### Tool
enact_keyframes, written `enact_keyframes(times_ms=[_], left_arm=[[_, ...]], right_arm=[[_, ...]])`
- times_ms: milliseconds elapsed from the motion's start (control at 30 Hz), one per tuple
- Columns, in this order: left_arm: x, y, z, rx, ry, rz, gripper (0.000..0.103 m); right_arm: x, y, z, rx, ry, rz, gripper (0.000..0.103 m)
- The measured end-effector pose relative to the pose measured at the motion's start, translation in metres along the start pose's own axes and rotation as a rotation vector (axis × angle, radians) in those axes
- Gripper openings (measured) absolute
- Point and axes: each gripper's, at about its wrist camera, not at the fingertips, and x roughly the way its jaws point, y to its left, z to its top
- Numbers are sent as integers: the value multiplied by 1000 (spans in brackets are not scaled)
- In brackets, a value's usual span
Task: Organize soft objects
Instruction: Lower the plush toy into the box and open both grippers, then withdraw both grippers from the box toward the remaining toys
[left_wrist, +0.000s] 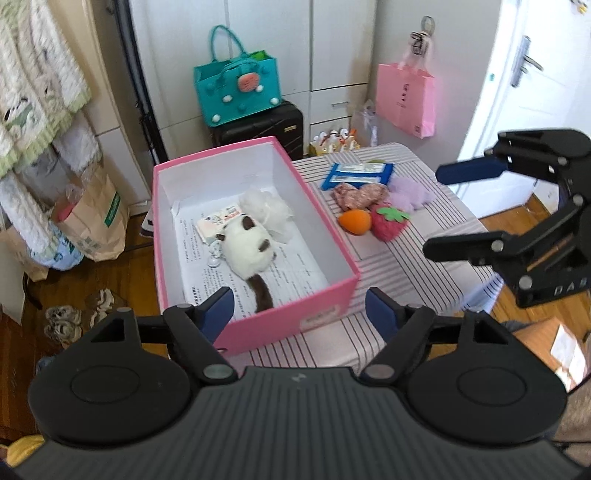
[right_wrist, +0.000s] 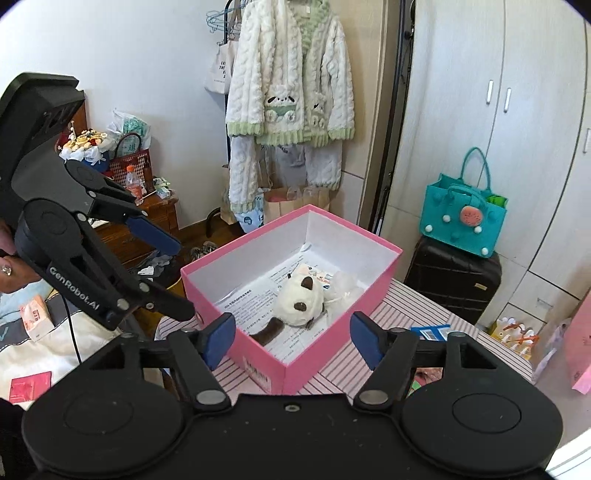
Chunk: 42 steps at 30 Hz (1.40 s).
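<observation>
A pink box (left_wrist: 343, 251) stands on the striped table (left_wrist: 417, 254). Inside lie a white plush cat with a brown tail (left_wrist: 245, 247), a white puff (left_wrist: 266, 208) and a small packet (left_wrist: 218, 221). The box (right_wrist: 343, 295) and the cat (right_wrist: 299, 304) also show in the right wrist view. On the table right of the box lie an orange soft ball (left_wrist: 355, 220), a plush strawberry (left_wrist: 388, 221), a patterned fabric piece (left_wrist: 356, 194), a purple fluffy item (left_wrist: 412, 192) and a blue pack (left_wrist: 357, 173). My left gripper (left_wrist: 300, 310) is open and empty before the box. My right gripper (right_wrist: 292, 338) is open and empty.
A teal bag (left_wrist: 238, 86) sits on a black suitcase (left_wrist: 262, 127) behind the table. A pink bag (left_wrist: 404, 98) hangs on the cabinet. A fluffy cardigan (right_wrist: 291, 77) hangs on a rack. Paper bags (left_wrist: 92, 218) stand on the wooden floor at left.
</observation>
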Motion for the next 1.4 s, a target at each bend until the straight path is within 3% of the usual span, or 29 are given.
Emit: enact_keyframes(times_ms=[533,767,1133,1267,1400], left_arm=[[6,-72,-29,169,3,-71,87],[21,-96,-35,188,-116,-67,90],[76,-125,-27,143,-200,-118,91],[100,-128,-15,103,-197,-91,90],[128,-135,-2,63,-220,57,89]], right_arm=[[-44,-17,-82,60,10,-103,81],[-49,-33,-117,74,-2,-130,81],[-17,-79,-164,66,-49,-150,81],[4,-93,-180,38,-74,-163,81],[29,-99,-187,-43,-71,-170,81]])
